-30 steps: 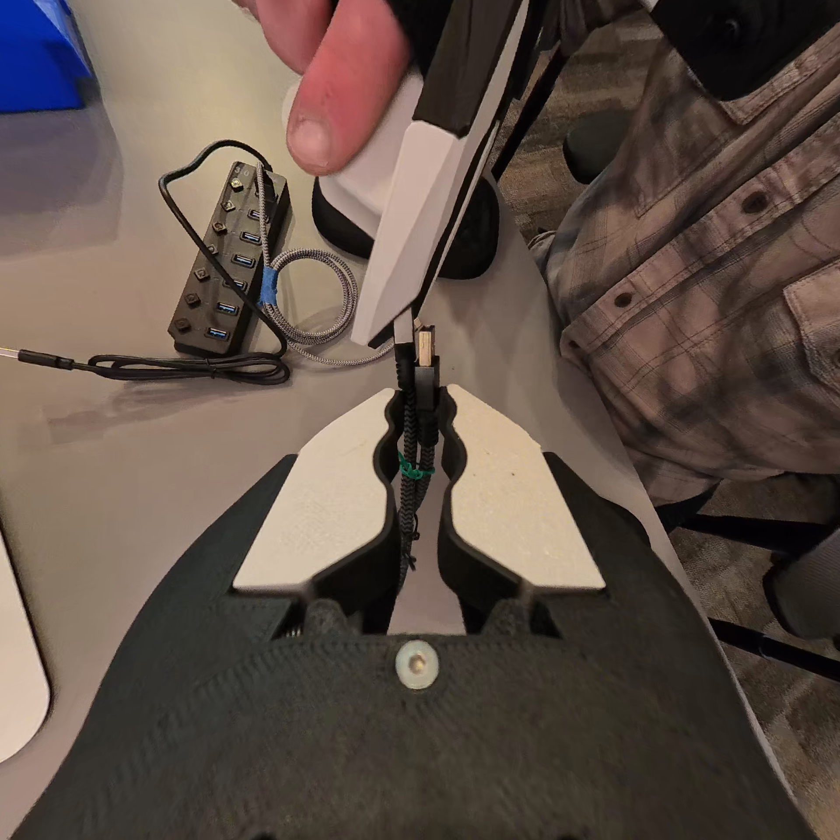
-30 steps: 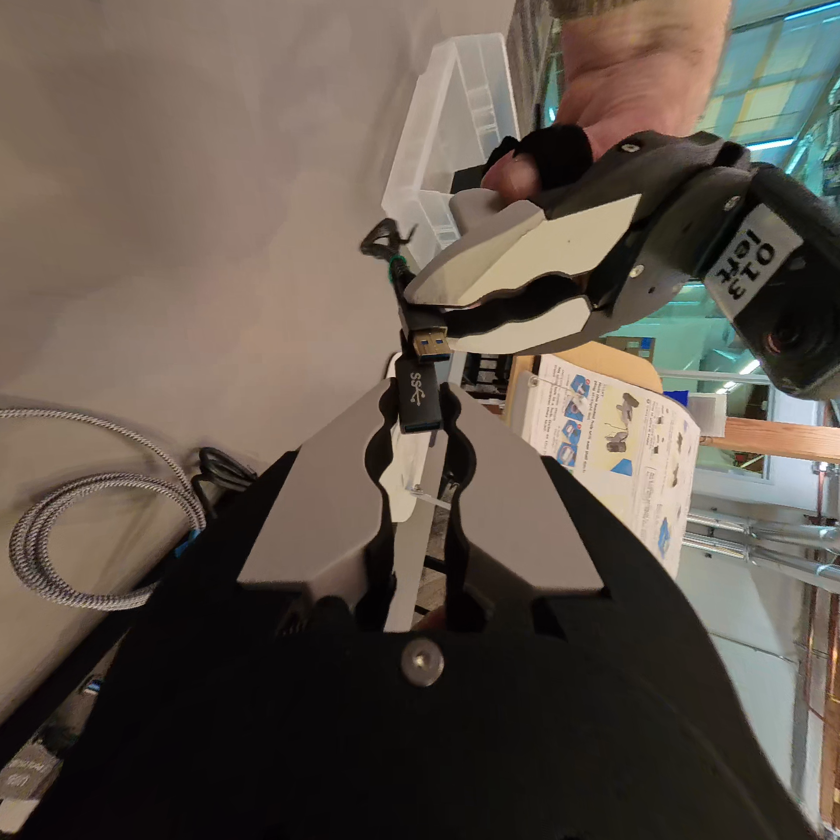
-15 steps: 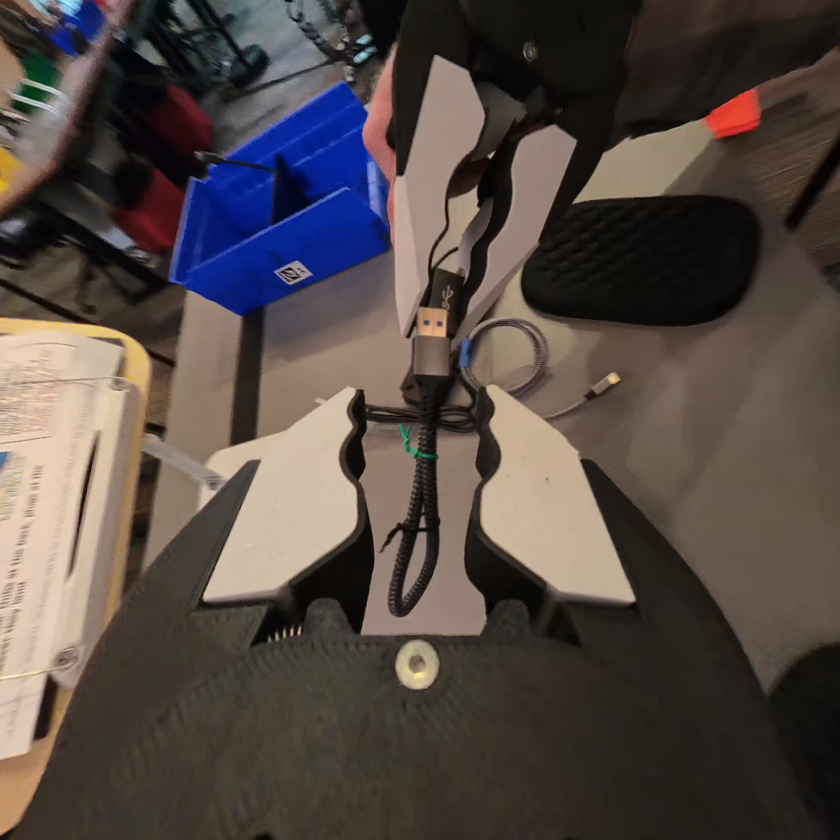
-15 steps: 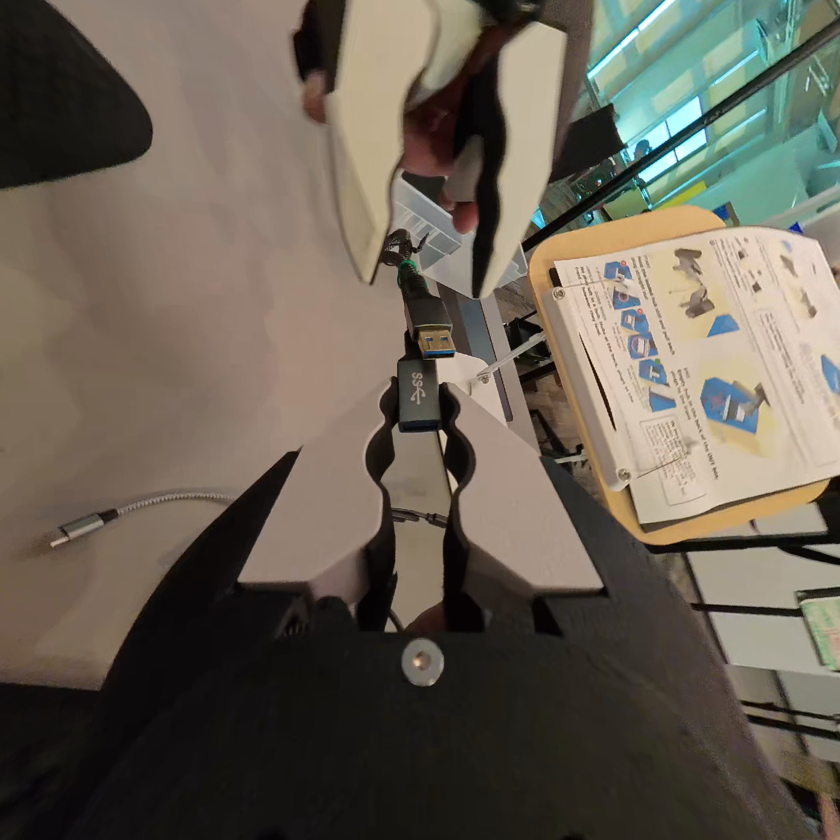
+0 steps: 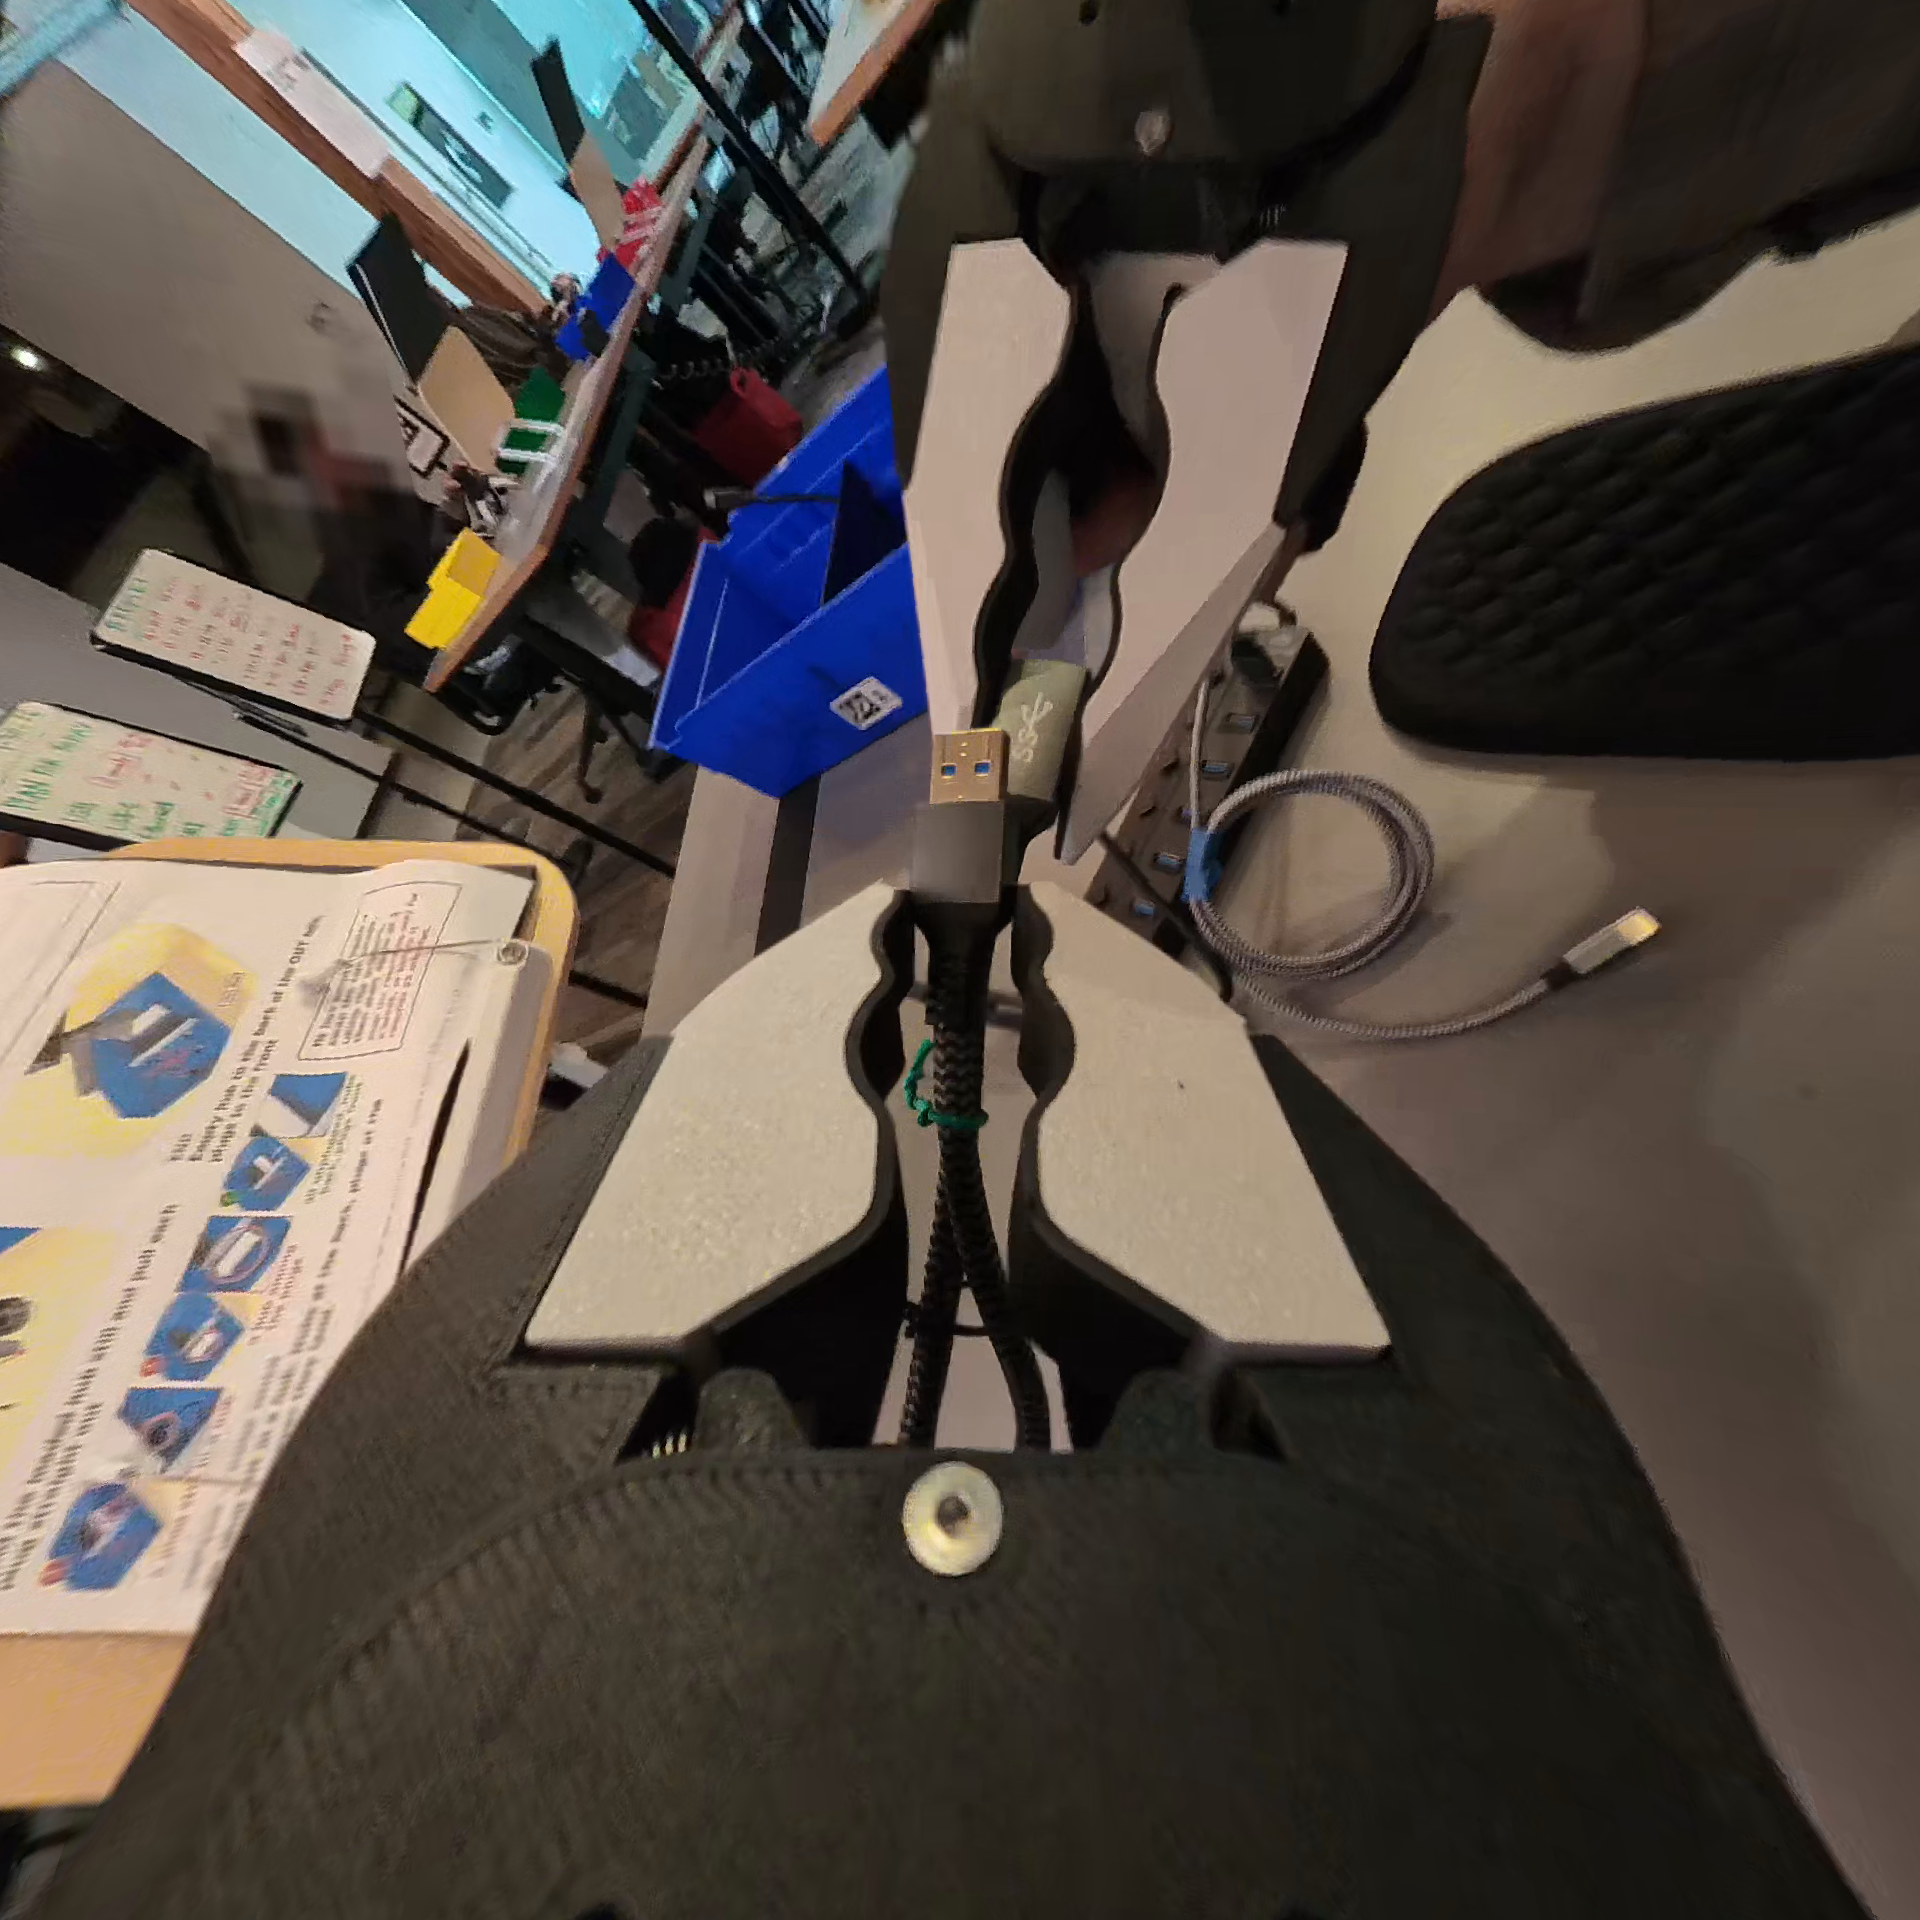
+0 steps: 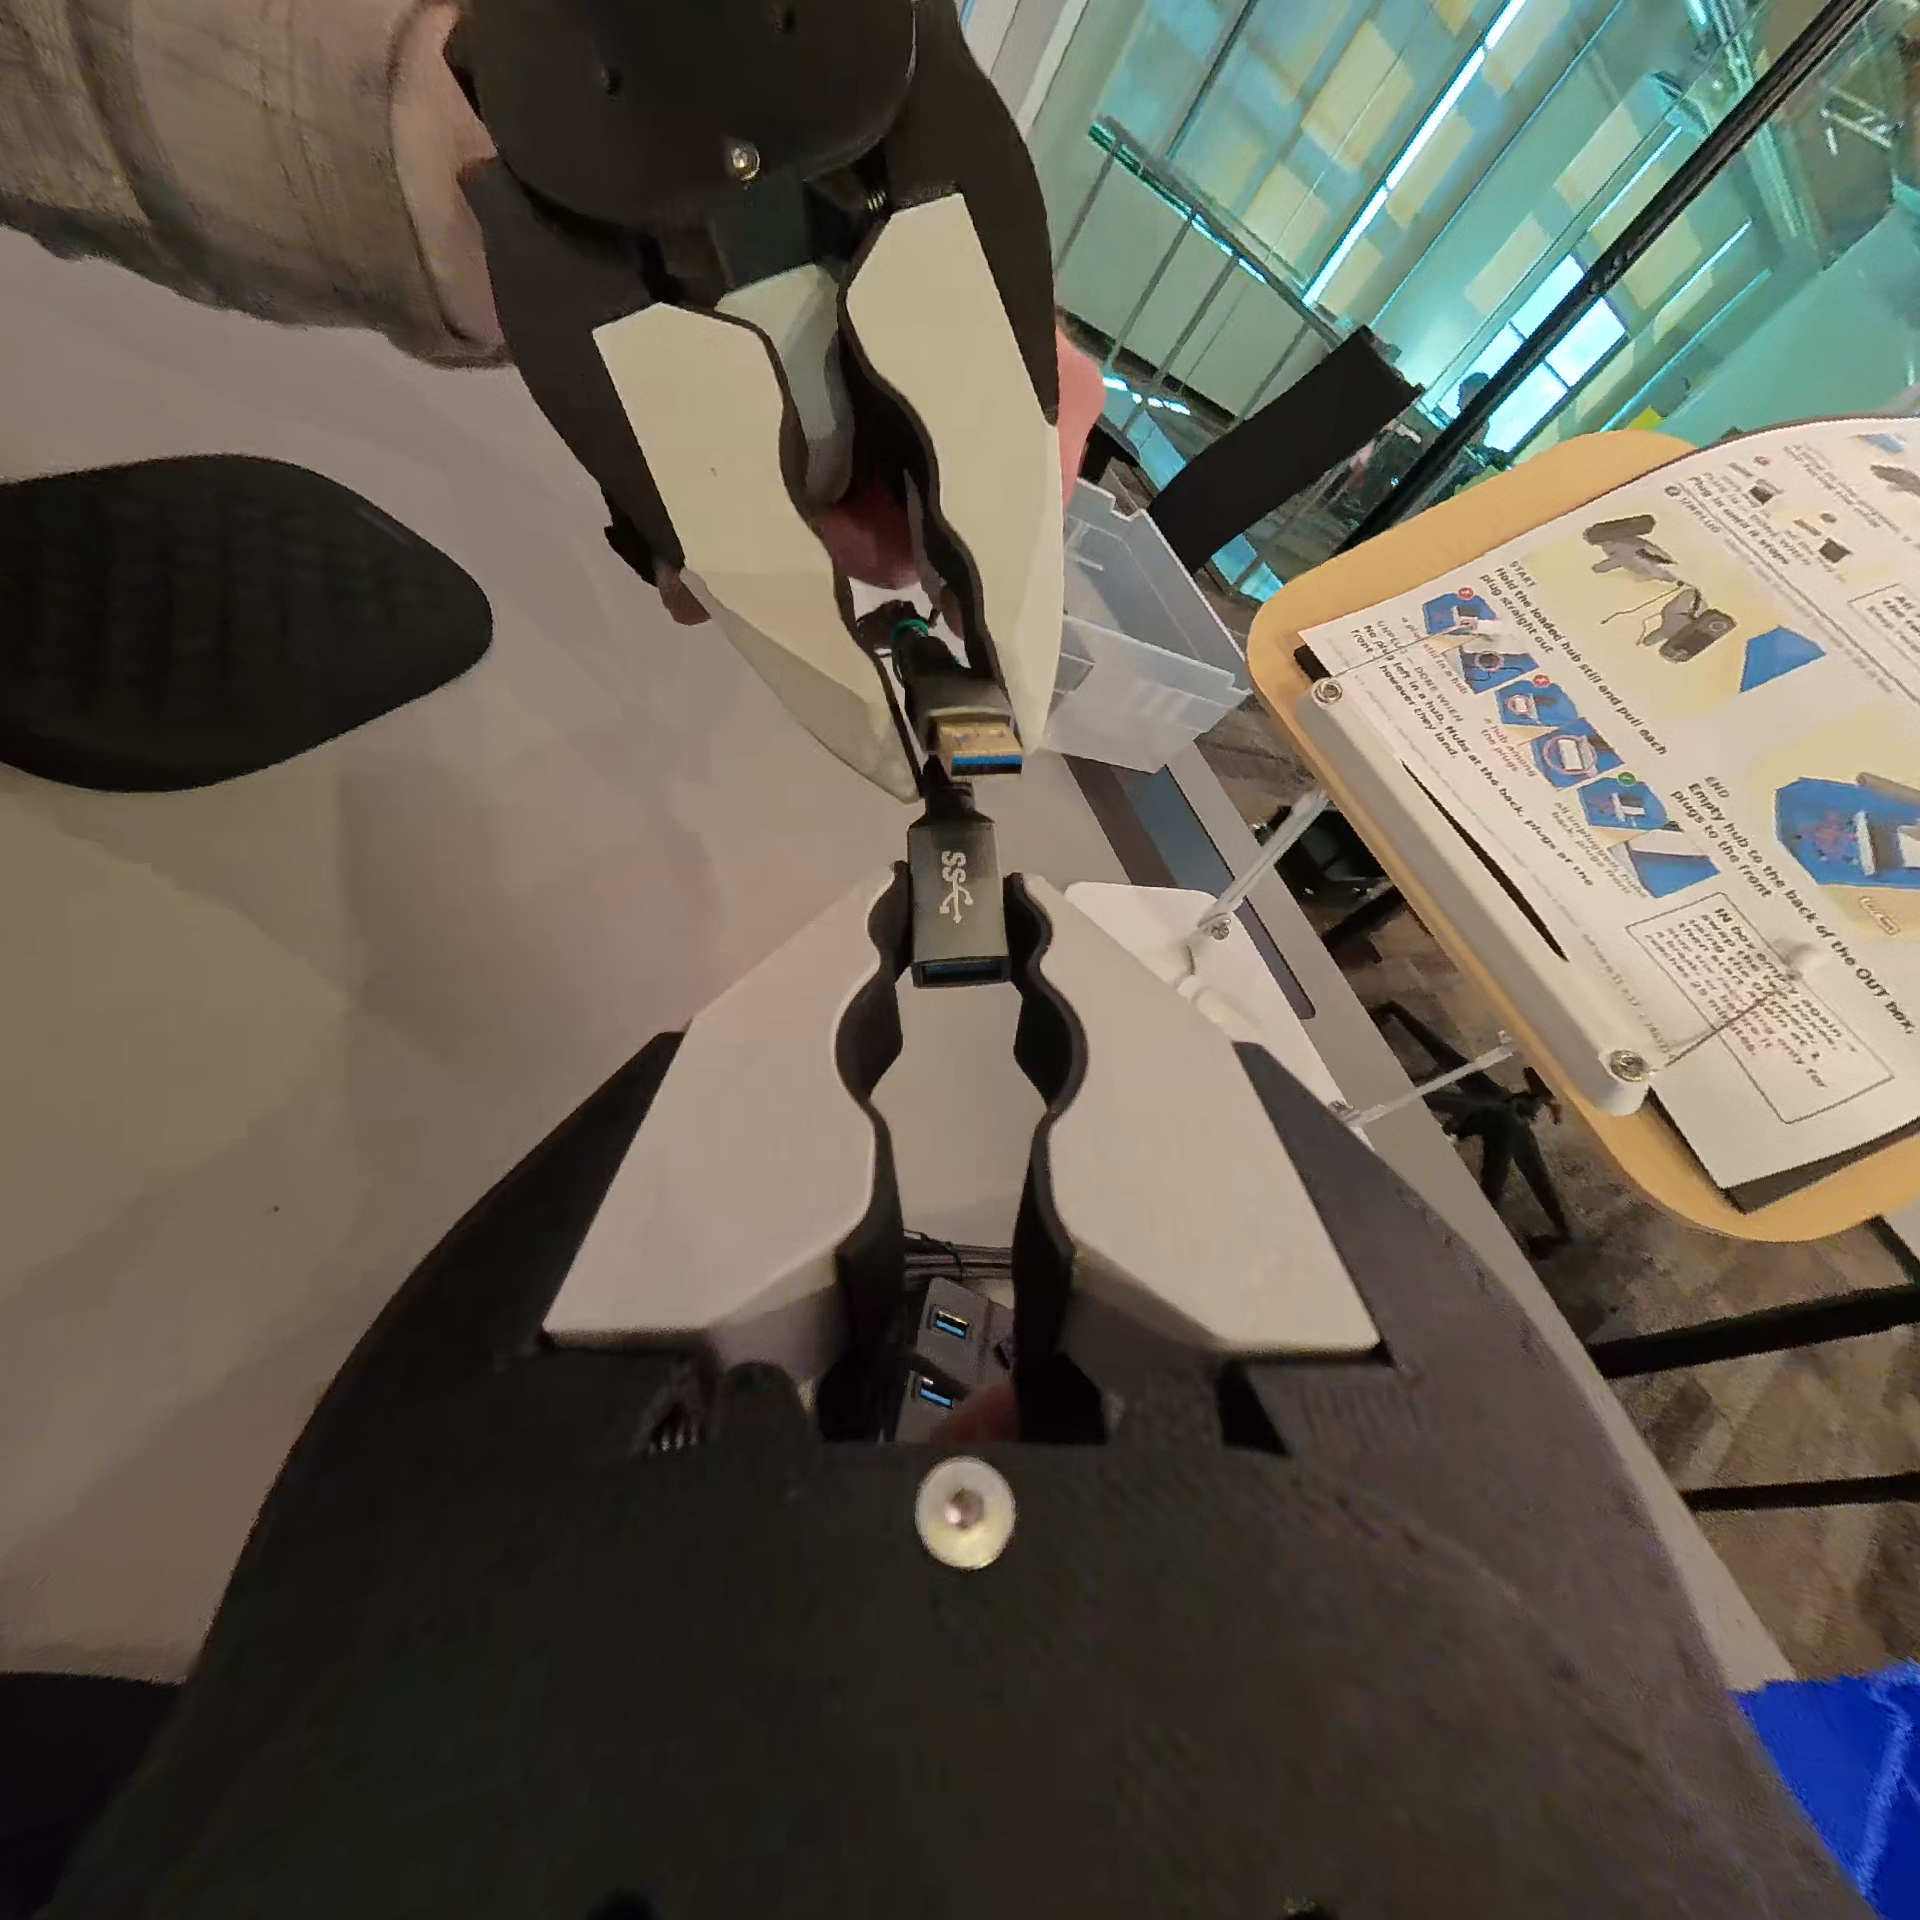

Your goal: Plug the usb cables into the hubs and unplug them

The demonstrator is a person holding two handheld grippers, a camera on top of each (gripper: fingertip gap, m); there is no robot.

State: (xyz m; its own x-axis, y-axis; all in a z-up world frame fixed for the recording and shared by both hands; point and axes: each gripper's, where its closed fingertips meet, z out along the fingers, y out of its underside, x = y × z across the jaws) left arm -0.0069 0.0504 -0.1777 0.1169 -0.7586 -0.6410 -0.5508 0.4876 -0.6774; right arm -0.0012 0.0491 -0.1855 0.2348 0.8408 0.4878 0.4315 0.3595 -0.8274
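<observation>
The left gripper [image 5: 954, 904] is clamping its fingers on a braided USB cable [image 5: 951, 1049], while the right gripper [image 6: 958, 904] is pinching a dark adapter [image 6: 958, 899]; plug [image 5: 968, 767] and adapter are nearly touching between both fingertips.

Right gripper [image 6: 958, 904] clamped on a small dark grey adapter [image 6: 958, 902], held upright at the fingertips, blue socket end facing back twd the camera. Just above it the left gripper [image 6: 951, 727] comes in from the top, fingers closed on a black braided cable [image 6: 914, 657] w/ a green tie; its plug [image 6: 977, 740], gold shell w/ blue insert, pokes out past the tips. Plug sits just above the adapter, slightly off to the right, not inserted. Grey table [image 6: 312, 935] below, black mesh pad [image 6: 208, 623] at left. Printed sheet on a tan board [image 6: 1288, 634] at right. Black hub w/ blue ports [image 6: 951, 1340] seen between the right fingers.
</observation>
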